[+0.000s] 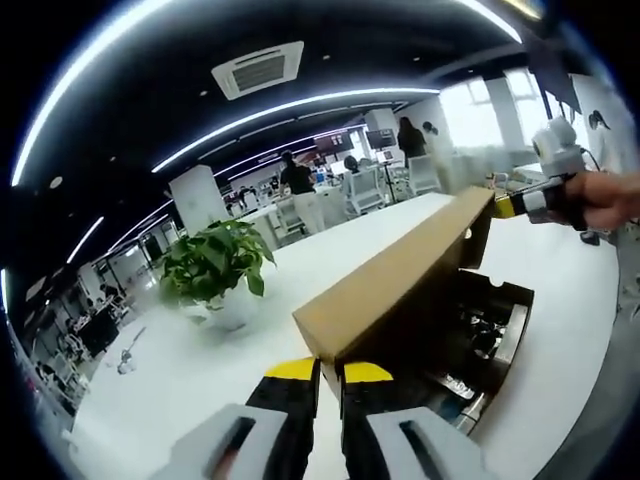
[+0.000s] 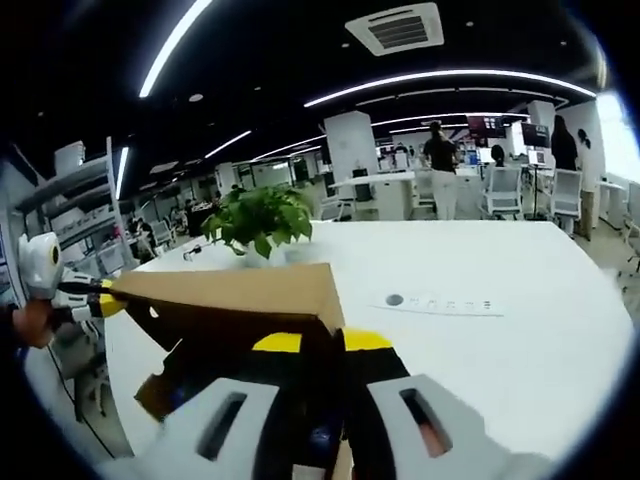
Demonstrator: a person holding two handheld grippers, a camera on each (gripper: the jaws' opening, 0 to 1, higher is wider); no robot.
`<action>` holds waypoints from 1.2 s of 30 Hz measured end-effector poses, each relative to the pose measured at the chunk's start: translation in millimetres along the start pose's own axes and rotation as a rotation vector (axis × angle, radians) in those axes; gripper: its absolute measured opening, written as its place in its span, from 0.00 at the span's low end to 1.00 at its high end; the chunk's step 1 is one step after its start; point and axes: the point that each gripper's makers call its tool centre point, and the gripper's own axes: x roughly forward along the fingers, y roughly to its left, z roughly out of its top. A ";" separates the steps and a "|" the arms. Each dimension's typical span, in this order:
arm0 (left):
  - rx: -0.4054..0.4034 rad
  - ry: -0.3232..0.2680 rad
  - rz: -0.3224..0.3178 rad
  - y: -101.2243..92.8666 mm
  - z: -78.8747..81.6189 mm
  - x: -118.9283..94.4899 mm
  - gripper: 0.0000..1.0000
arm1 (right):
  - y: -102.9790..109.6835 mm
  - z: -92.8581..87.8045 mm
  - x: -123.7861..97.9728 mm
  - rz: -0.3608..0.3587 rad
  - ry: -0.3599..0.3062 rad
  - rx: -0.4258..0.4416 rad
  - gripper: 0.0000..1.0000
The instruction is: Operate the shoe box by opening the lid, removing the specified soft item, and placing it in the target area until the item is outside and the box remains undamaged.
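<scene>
Left gripper view: we see the left hand-held gripper, its yellow-tipped jaws clenched on one corner of the brown cardboard shoe-box lid. The lid is raised and tilted above the open shoe box, whose dark interior shows below it. At the far corner of the lid, the right hand-held gripper pinches the edge, with a person's hand behind it. The box rests on the white bench, near a green potted plant in a white pot.

In the right gripper view, the right hand-held gripper is closed on the near corner of the same lid, and the left hand-held gripper grips the opposite corner.

We judge the step in hand to be the lid opening: both corners are held and the lid is partly lifted, with the box below it exposed. Dark contents lie inside the box; we cannot tell from these views whether they are the specified soft item, which we take to be inside the box and not yet removed.

The next move calls for carrying the lid evenly clear of the box, keeping both corners level so the cardboard does not twist or tear, and setting it down on the bench. One hand-held gripper must then release to reach inside.
</scene>
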 end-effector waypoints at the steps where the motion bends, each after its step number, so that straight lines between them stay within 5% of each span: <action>1: -0.002 -0.002 0.002 0.5 0.3 0.5 0.07 | -3.5 0.9 0.9 -0.010 -0.003 0.007 0.02; 15: -0.025 -0.034 0.012 8.2 4.6 8.9 0.07 | -4.4 5.3 16.9 0.006 -0.022 0.026 0.01; 36: -0.071 0.040 -0.012 16.4 -22.4 47.9 0.06 | -15.0 -0.2 52.2 0.023 0.002 0.037 0.01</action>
